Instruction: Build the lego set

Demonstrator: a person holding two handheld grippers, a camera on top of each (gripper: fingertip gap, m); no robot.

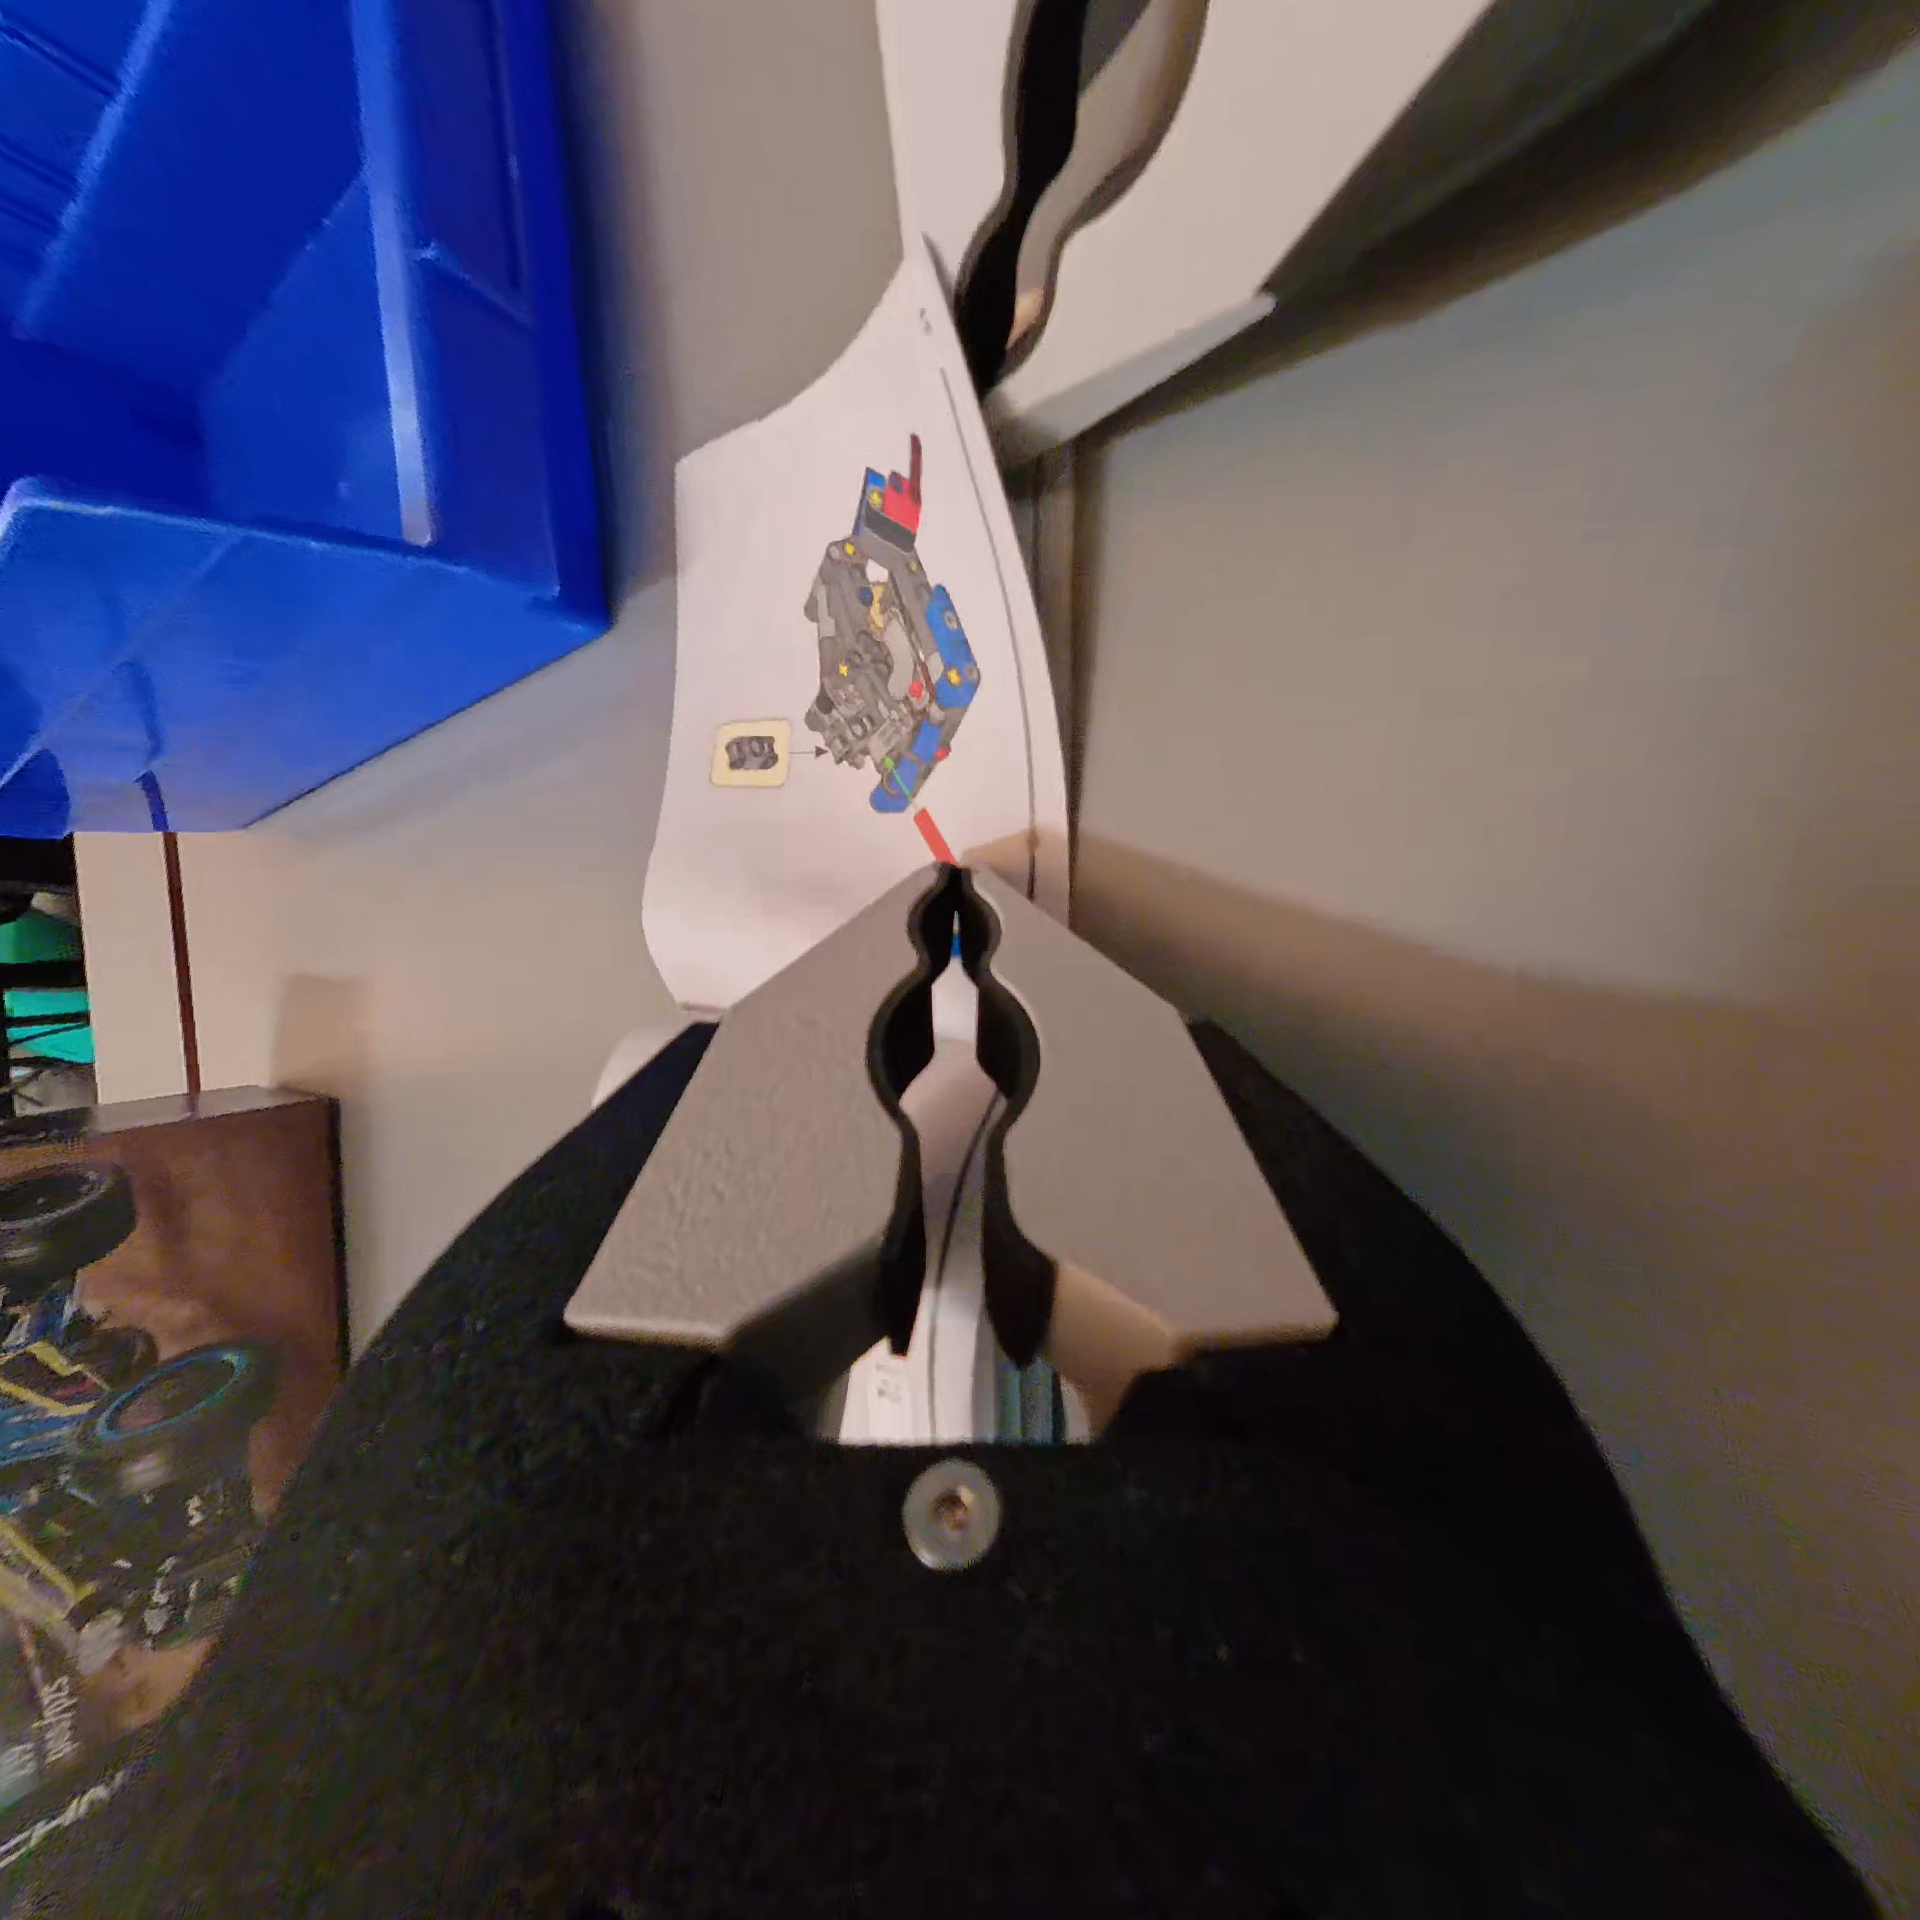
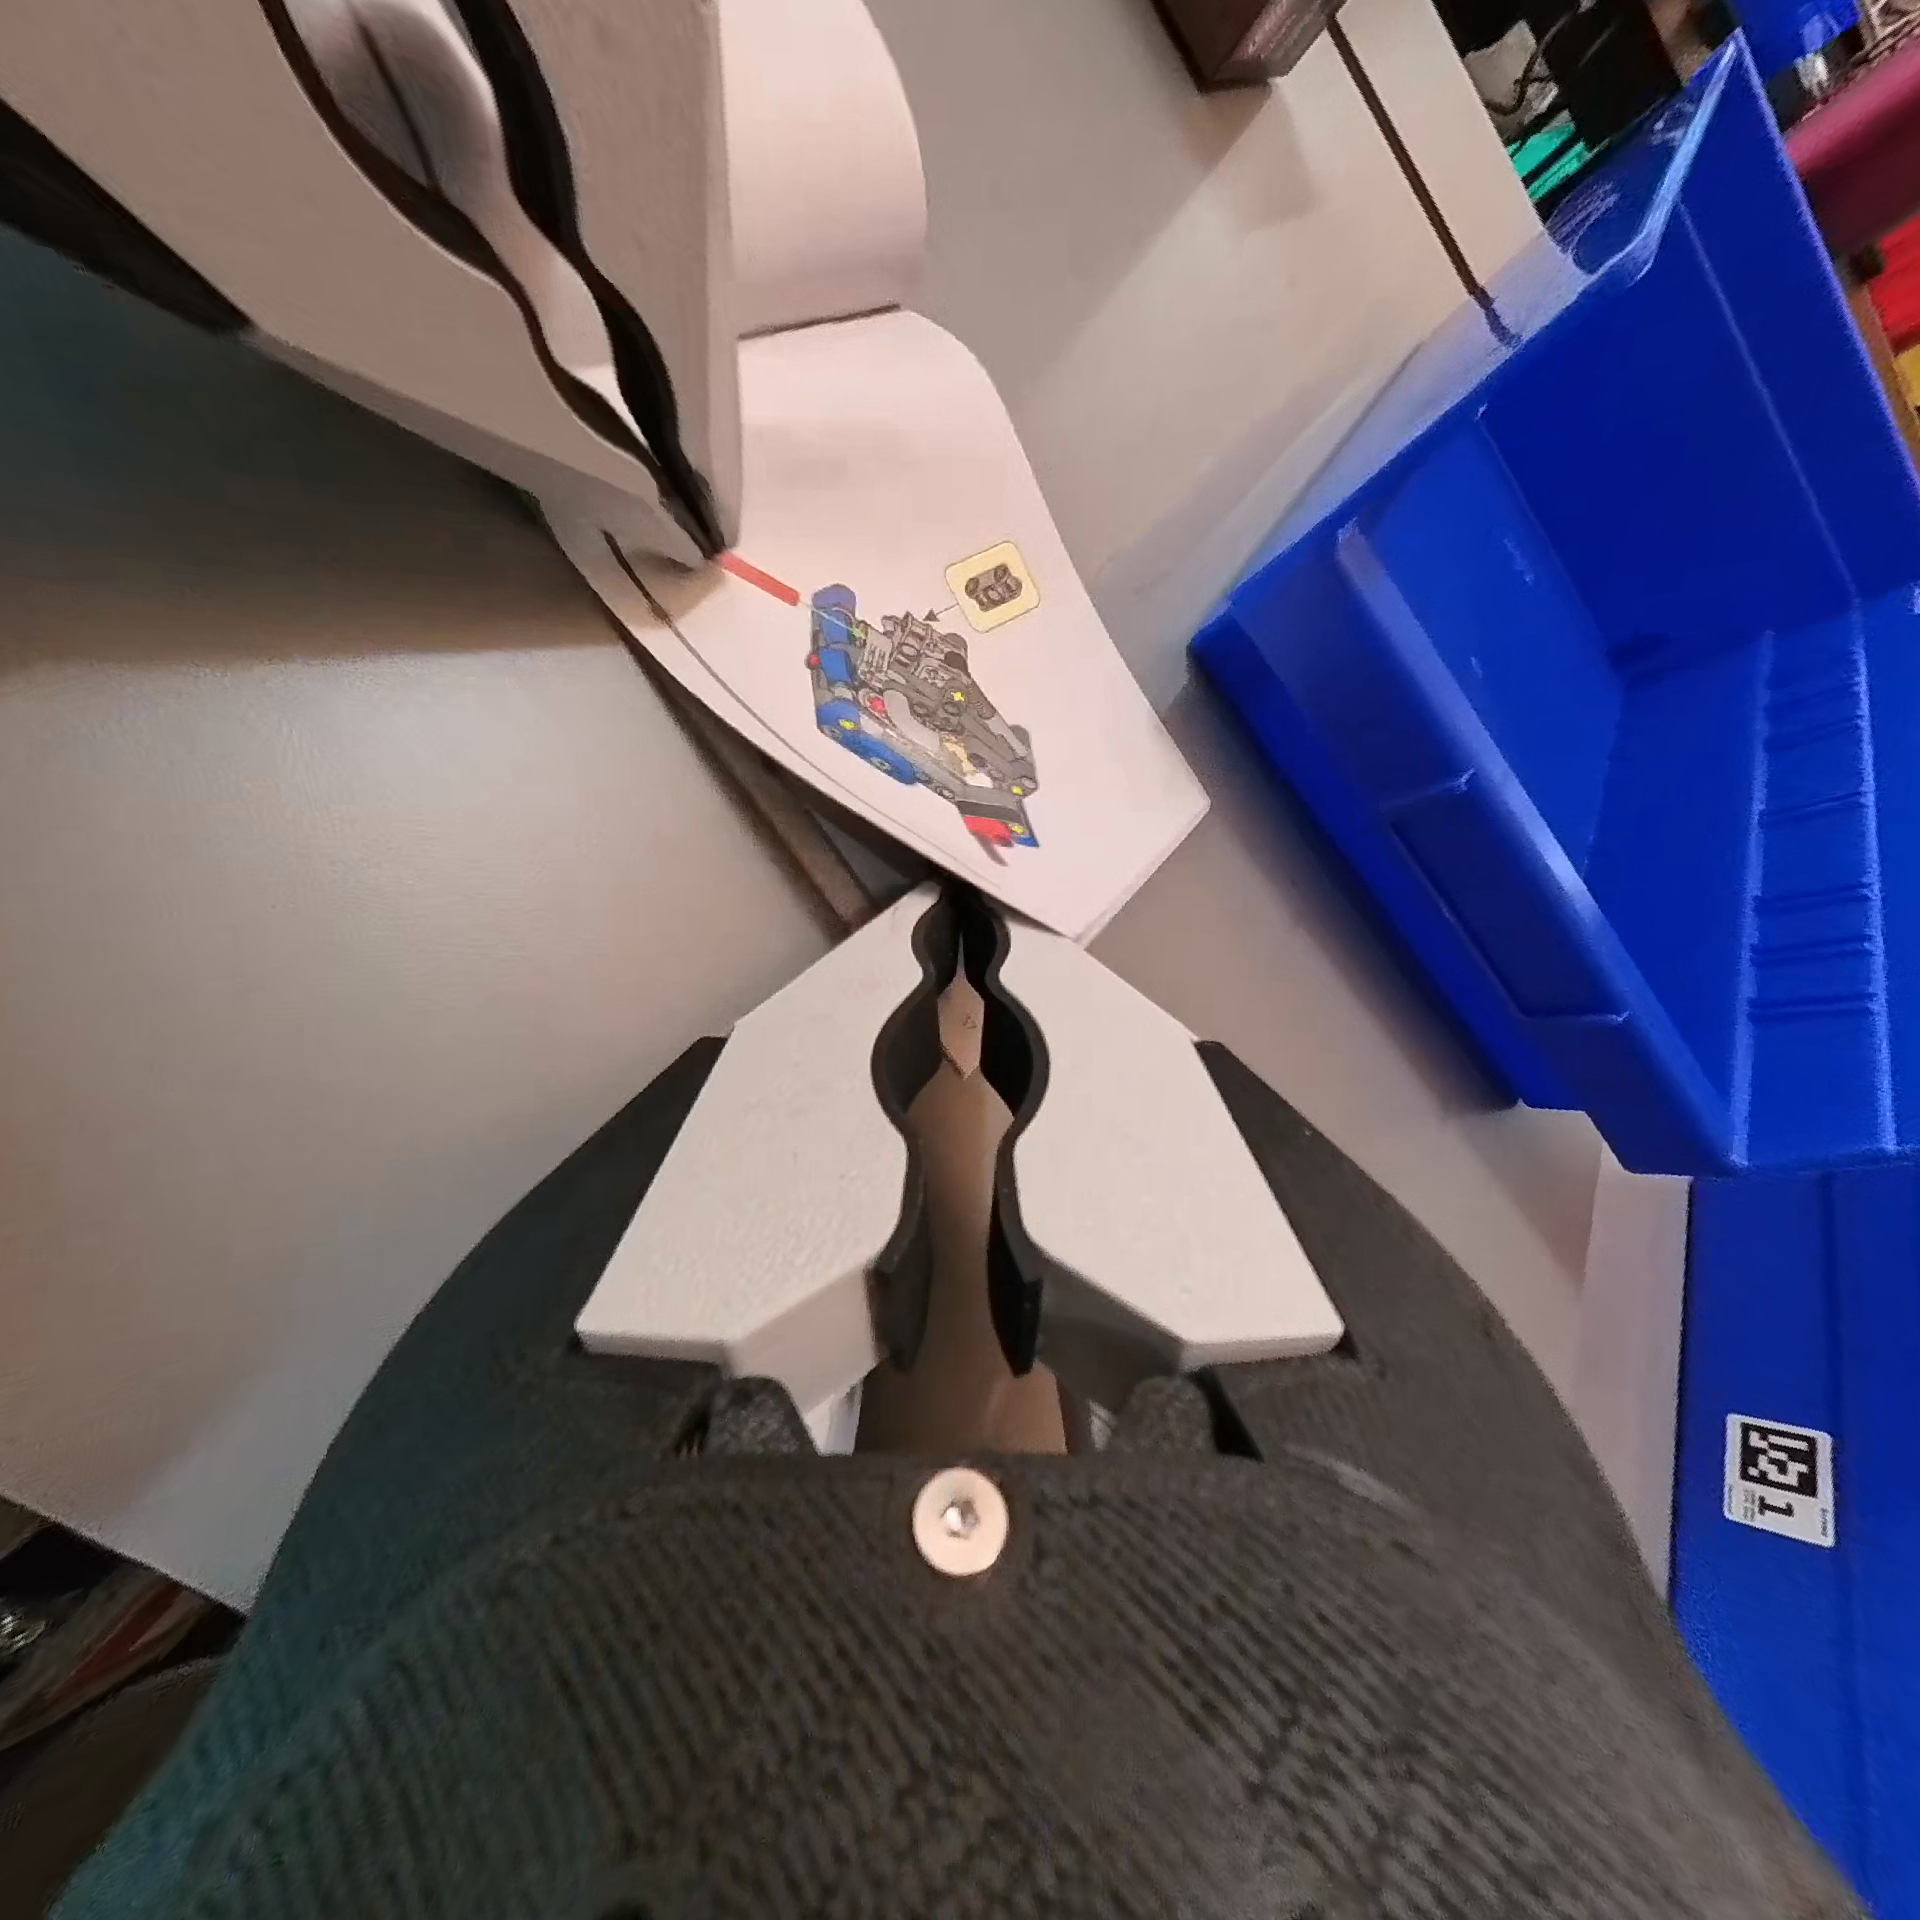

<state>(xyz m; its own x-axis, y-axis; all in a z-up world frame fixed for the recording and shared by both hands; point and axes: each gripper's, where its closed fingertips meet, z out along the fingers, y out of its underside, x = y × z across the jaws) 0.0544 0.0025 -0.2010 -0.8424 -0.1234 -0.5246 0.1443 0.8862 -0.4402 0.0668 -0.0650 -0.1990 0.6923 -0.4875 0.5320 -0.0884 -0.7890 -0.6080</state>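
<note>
A white instruction booklet page (image 1: 831, 831) with a picture of a grey and blue model is lifted and curled between both grippers. My left gripper (image 1: 954, 881) is shut on one edge of the page, close to a printed red bar. My right gripper (image 2: 961, 906) is shut on the opposite edge of the same page (image 2: 914, 582). The right gripper also shows at the top of the left wrist view (image 1: 995, 343), and the left gripper at the upper left of the right wrist view (image 2: 704, 540). The rest of the open booklet (image 1: 1507, 727) fills the side. No loose bricks are in view.
A blue plastic bin (image 1: 260, 416) stands beside the booklet on the white table (image 1: 488, 883); it also shows in the right wrist view (image 2: 1610, 727), with a second blue bin (image 2: 1808, 1507) bearing a white sticker. The set's box (image 1: 156, 1351) lies at lower left. My right fingertips sit around 8 cm from my left ones.
</note>
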